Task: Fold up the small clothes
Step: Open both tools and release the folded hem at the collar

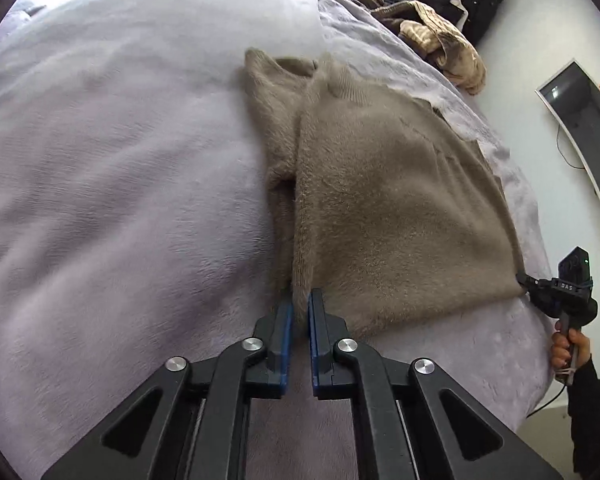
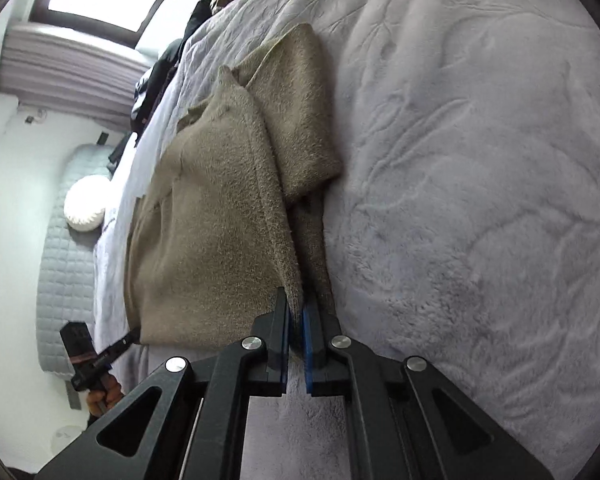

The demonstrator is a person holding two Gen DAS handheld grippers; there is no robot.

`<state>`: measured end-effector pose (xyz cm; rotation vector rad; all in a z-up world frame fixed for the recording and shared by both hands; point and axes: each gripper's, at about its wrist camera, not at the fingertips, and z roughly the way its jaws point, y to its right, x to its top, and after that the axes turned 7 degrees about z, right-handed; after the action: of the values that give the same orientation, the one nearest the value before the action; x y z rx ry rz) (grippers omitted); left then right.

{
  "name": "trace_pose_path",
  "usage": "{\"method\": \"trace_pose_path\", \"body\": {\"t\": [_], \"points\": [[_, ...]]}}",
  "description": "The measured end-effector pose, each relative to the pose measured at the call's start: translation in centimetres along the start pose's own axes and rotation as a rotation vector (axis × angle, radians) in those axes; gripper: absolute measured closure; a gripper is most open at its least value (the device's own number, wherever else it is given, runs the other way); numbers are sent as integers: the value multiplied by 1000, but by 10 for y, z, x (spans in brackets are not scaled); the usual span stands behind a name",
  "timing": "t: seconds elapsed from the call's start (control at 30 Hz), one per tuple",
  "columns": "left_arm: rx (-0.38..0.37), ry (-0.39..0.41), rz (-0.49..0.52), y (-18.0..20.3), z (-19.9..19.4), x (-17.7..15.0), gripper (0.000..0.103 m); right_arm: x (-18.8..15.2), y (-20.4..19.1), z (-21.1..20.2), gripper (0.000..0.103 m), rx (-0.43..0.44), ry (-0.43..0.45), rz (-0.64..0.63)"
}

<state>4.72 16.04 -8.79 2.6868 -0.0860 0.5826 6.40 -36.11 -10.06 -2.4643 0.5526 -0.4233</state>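
A fuzzy taupe sweater [image 1: 380,184] lies on a pale lilac bedspread [image 1: 120,160], one sleeve folded in along its side. My left gripper [image 1: 300,304] is shut on a bottom corner of the sweater's hem. The right gripper [image 1: 528,282] shows at the right of the left wrist view, pinching the other bottom corner. In the right wrist view my right gripper [image 2: 298,312] is shut on the sweater [image 2: 220,208] hem edge, and the left gripper [image 2: 134,334] grips the far corner at lower left.
A pile of beige and dark clothes [image 1: 440,32] lies at the far end of the bed. A wall-mounted screen [image 1: 584,128] is on the right. The bed's edge [image 2: 116,208] drops off beside the sweater, with a grey quilted mat [image 2: 56,280] below.
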Motion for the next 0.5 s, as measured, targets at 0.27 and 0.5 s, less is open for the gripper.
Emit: {"method": "trace_pose_path", "body": {"t": [0.27, 0.5], "points": [[122, 169, 47, -4, -45, 36, 23, 16, -37, -39, 91, -54, 196, -64], [32, 181, 125, 49, 10, 113, 23, 60, -106, 26, 91, -59, 165, -135]]}}
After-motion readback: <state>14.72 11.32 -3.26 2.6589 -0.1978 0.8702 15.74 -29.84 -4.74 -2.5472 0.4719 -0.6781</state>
